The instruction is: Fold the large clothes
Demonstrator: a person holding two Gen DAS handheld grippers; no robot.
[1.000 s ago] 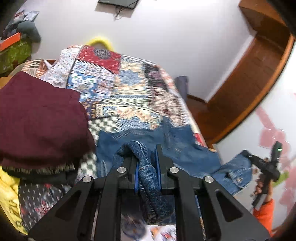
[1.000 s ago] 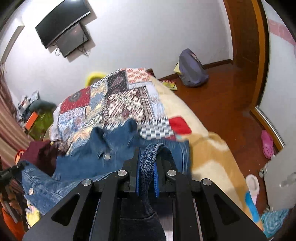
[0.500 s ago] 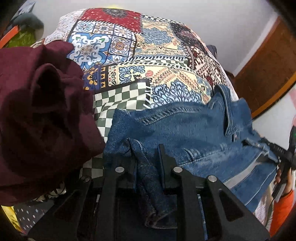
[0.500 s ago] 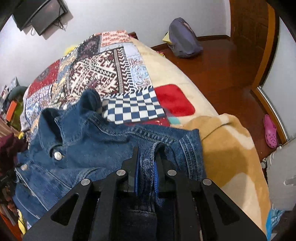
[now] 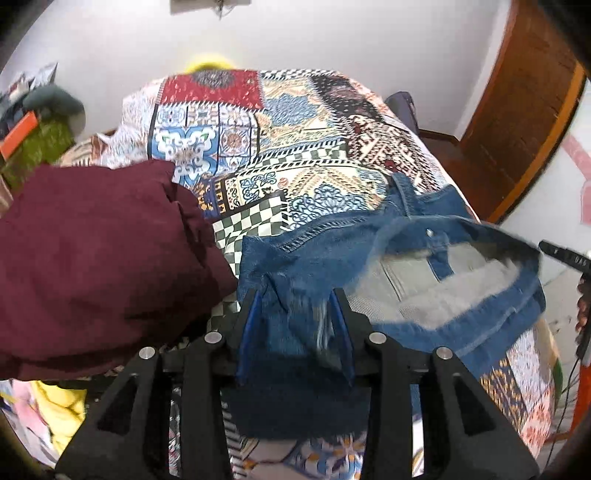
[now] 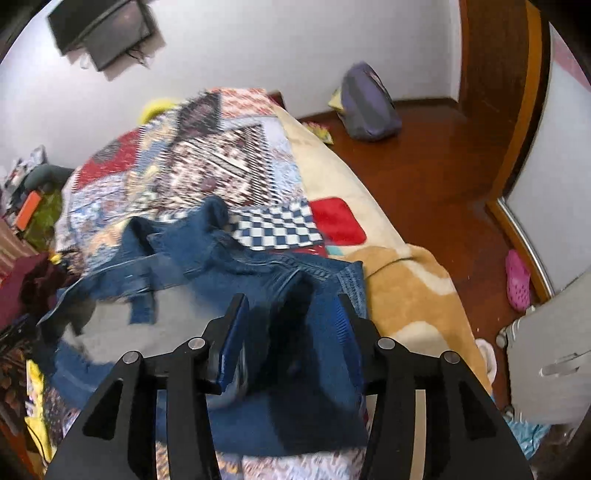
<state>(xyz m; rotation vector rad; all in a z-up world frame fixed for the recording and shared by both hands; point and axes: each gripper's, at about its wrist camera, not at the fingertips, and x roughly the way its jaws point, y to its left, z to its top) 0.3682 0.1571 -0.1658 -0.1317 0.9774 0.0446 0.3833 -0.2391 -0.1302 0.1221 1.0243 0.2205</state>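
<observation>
1. The denim jacket (image 5: 332, 258) lies on the patchwork bedspread (image 5: 280, 147), near the close end of the bed; its grey inner side (image 5: 443, 280) is turned up on the part toward the right gripper.
2. The left gripper (image 5: 295, 325) has its fingers spread wide. A fold of denim sits in the gap between the blue pads (image 5: 248, 325) (it looks loose, but the frame is blurred there, so I cannot tell if a pad touches the cloth).
3. The right gripper (image 6: 288, 332) also has its fingers wide apart, with the jacket's hem (image 6: 347, 288) bunched between them. The cloth is not pinched.
4. In the right wrist view the jacket (image 6: 207, 258) spreads to the left, its collar (image 6: 214, 210) pointing toward the far end of the bed, beside a blue checkered patch (image 6: 280, 229).
5. A heap of maroon cloth (image 5: 92, 266) lies just left of the jacket, and its edge seems to touch the denim.
6. Beside the bed there are a wooden floor (image 6: 424, 177), a grey bag (image 6: 365, 103) against the wall and a pink clog (image 6: 517, 280).
7. A dark screen (image 6: 103, 29) hangs on the white wall.
</observation>
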